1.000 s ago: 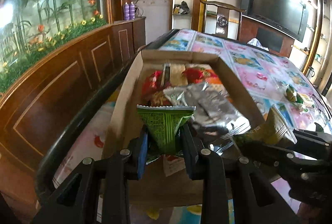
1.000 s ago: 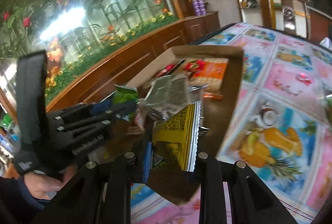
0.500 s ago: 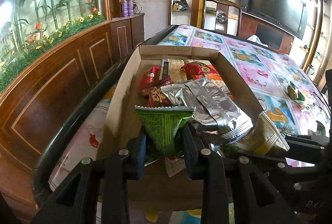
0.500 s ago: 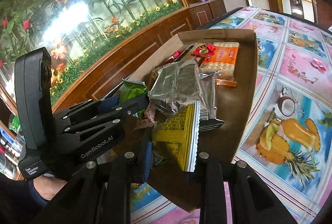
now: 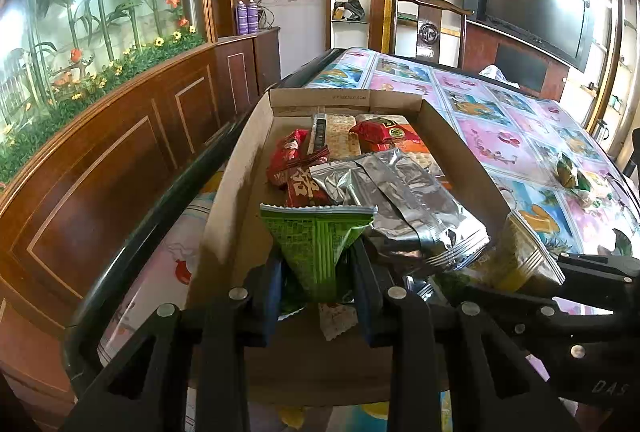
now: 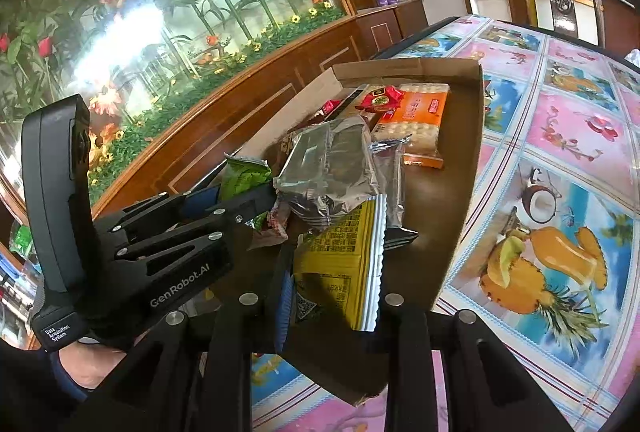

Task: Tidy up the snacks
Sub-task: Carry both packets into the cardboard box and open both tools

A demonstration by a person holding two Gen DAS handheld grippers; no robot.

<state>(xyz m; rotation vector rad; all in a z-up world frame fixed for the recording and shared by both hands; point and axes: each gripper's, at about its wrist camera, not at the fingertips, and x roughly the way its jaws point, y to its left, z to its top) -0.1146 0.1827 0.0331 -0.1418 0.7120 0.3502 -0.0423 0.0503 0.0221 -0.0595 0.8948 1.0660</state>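
The left gripper (image 5: 316, 272) pinches a green snack packet (image 5: 316, 248) by its narrow end. The right gripper (image 6: 334, 296) pinches a yellow packet (image 6: 340, 272). Both packets hang just over the near end of the cardboard box (image 5: 240, 160). They look light, soft and crinkly, so a sealed edge is the best place to hold. Only the left view shows more snacks (image 5: 572, 174) out on the table (image 5: 500, 120). Only the right view shows the person's hand (image 6: 90, 364).

My left gripper (image 5: 318, 282) pinches a green snack packet (image 5: 318, 244), upright over the near end of the cardboard box (image 5: 452, 140). My right gripper (image 6: 332, 296) clamps a yellow packet (image 6: 340, 264). Silver foil packets (image 5: 404, 208), red packets (image 5: 286, 160) and an orange cracker pack (image 6: 420, 116) lie inside.
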